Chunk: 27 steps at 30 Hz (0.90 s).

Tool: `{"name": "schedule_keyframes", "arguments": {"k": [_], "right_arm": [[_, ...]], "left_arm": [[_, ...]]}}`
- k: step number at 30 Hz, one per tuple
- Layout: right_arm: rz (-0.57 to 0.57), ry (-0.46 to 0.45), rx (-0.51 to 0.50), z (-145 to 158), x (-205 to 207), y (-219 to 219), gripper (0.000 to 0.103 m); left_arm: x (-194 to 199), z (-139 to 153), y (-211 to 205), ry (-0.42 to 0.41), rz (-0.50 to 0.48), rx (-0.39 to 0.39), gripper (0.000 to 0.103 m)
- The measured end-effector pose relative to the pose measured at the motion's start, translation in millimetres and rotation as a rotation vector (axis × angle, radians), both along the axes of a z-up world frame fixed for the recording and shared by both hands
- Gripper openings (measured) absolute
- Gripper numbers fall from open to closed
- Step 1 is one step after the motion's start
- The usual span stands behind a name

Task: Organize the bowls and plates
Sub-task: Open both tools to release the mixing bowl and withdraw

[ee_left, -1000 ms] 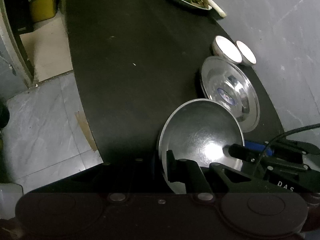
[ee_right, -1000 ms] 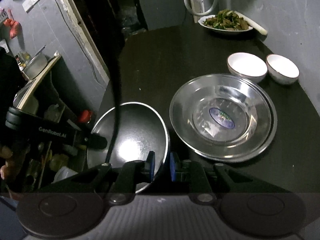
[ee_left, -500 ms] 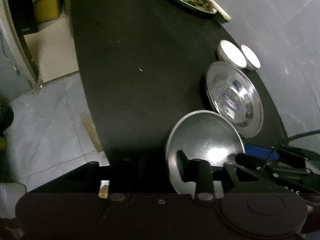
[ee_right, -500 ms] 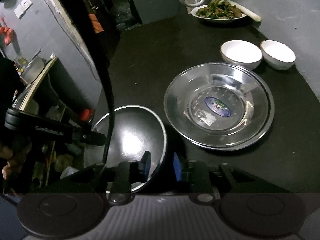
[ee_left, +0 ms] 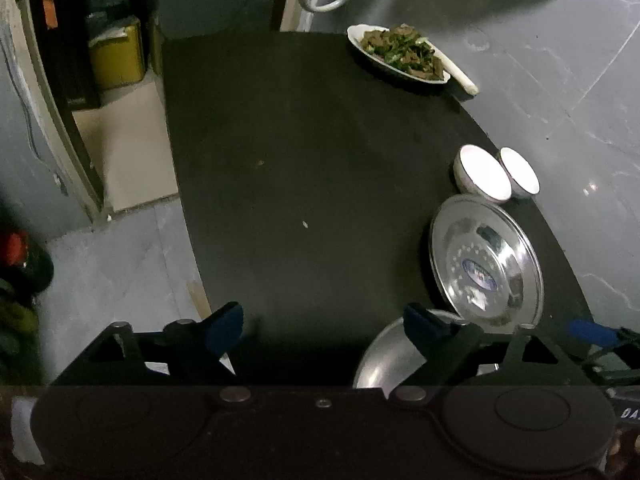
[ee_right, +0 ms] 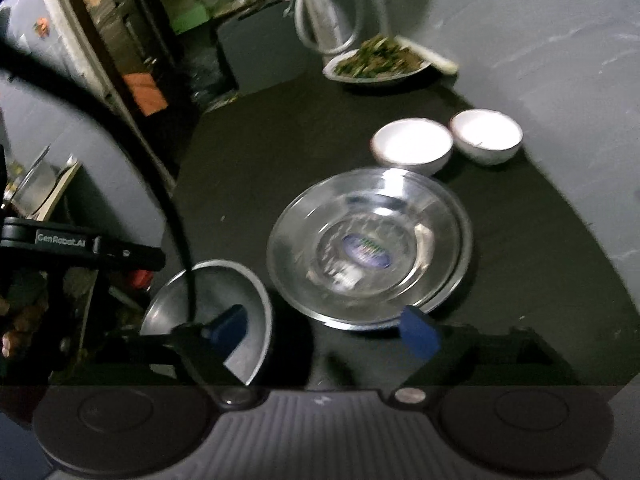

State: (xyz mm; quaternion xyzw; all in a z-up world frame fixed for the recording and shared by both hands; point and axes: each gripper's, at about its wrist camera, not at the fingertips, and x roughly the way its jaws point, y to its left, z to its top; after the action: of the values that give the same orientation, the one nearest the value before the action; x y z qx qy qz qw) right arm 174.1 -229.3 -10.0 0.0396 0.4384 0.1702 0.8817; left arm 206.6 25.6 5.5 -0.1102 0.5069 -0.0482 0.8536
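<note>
A small steel bowl (ee_right: 208,300) sits at the near left edge of the black table (ee_left: 312,152); it also shows in the left wrist view (ee_left: 384,356). A large steel plate (ee_right: 368,244) with a blue sticker lies beside it, seen too in the left wrist view (ee_left: 486,260). Two white bowls (ee_right: 412,144) (ee_right: 486,134) stand behind the plate. My left gripper (ee_left: 324,326) is open and empty, its right finger over the small bowl. My right gripper (ee_right: 324,326) is open and empty, its left finger over the small bowl's rim.
A white dish of cooked greens (ee_left: 396,54) stands at the table's far end, also in the right wrist view (ee_right: 376,64). The table's left edge drops to a tiled floor (ee_left: 112,248). A grey wall (ee_right: 560,60) runs along the right.
Both grippers have opened and let go of the small steel bowl, and both have pulled back and up. The bowl now rests on the table.
</note>
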Motion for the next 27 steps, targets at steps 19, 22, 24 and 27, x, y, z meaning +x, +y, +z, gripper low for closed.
{"name": "schedule_keyframes", "arguments": {"k": [19,22,24,27], "right_arm": [[-0.335,-0.098,-0.017,2,68,-53,0.103],[-0.360,-0.079,-0.015,-1,89,-56,0.103],[-0.362,-0.068,-0.048,-3,101,-55,0.103],[-0.375,-0.060,-0.061,-5,116,-56,0.103]], "left_arm": [[95,-2,-35,-0.129,-0.047,0.020,0.099],[119,-10,-51,-0.134,-0.084,0.034,0.099],[133,-15,-61,-0.139,-0.108,0.023,0.099],[153,-20,-78,-0.150,-0.148,-0.006,0.100]]}}
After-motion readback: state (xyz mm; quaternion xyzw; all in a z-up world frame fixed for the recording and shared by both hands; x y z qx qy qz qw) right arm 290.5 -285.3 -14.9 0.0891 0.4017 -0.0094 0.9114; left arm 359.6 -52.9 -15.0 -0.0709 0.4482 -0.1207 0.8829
